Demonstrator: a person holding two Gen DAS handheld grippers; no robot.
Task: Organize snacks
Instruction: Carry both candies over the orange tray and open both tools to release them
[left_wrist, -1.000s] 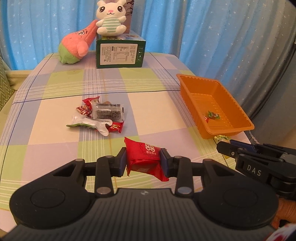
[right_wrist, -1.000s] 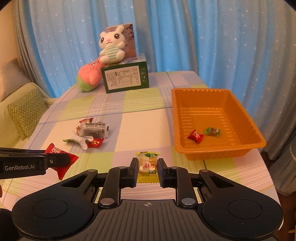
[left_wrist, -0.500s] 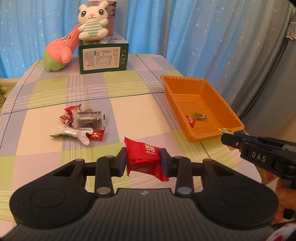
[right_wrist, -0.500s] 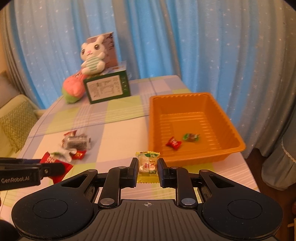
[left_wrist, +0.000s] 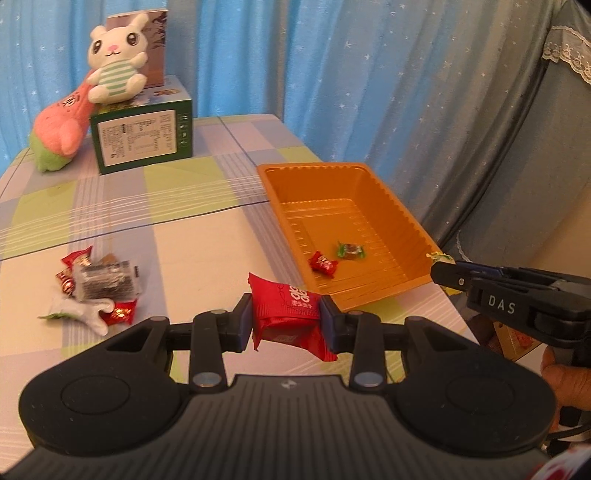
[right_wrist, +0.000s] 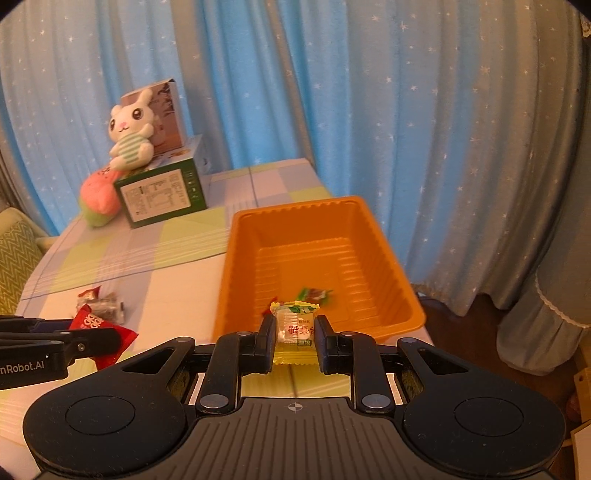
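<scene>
A: Snacks? I've the red pack (left_wrist: 286, 314) pinched in my left gripper (left_wrist: 286, 319), above the table (left_wrist: 207, 240) beside the tray (left_wrist: 413, 229).

B: My right gripper (right_wrist: 295, 338) clamps the yellow pack (right_wrist: 295, 330) at the tray's near rim.

On the bench (left_wrist: 207, 236), a tray (left_wrist: 391, 201) is set at the right edge, with two wrapped sweets (left_wrist: 338, 256) lying in it. A cluster of snack packets (left_wrist: 98, 291) is placed to the left of the tray, well apart from it. At the far end a box (left_wrist: 142, 142) is stood, a rabbit toy (left_wrist: 116, 68) seated on it and a second plush toy (left_wrist: 61, 138) leaned against its left side.
</scene>
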